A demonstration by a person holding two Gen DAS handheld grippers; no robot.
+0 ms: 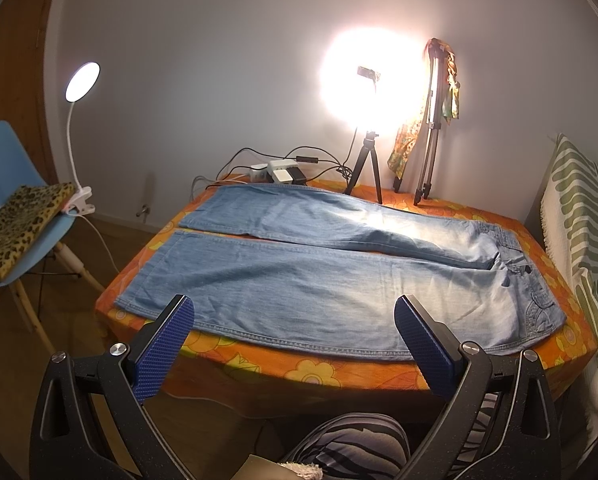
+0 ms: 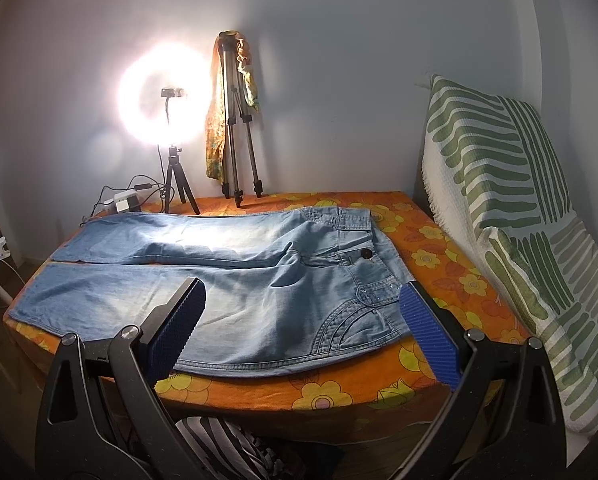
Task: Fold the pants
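Note:
Light blue jeans point(image 1: 319, 276) lie flat and unfolded on the table with the orange flowered cloth point(image 1: 299, 372). The two legs stretch to the left and the waist is at the right. My left gripper point(image 1: 295, 312) hovers open over the near leg at the front edge, holding nothing. In the right wrist view the jeans point(image 2: 239, 280) show their waistband, button and pocket at the right. My right gripper point(image 2: 301, 300) is open above the hip and pocket area, also with nothing between its blue pads.
A lit ring light on a small tripod point(image 1: 369, 76), a folded tripod with a scarf point(image 1: 435, 120) and a power strip with cables point(image 1: 279, 172) stand at the table's back. A blue chair point(image 1: 15, 216) stands left, a green-striped cushion point(image 2: 519, 208) right.

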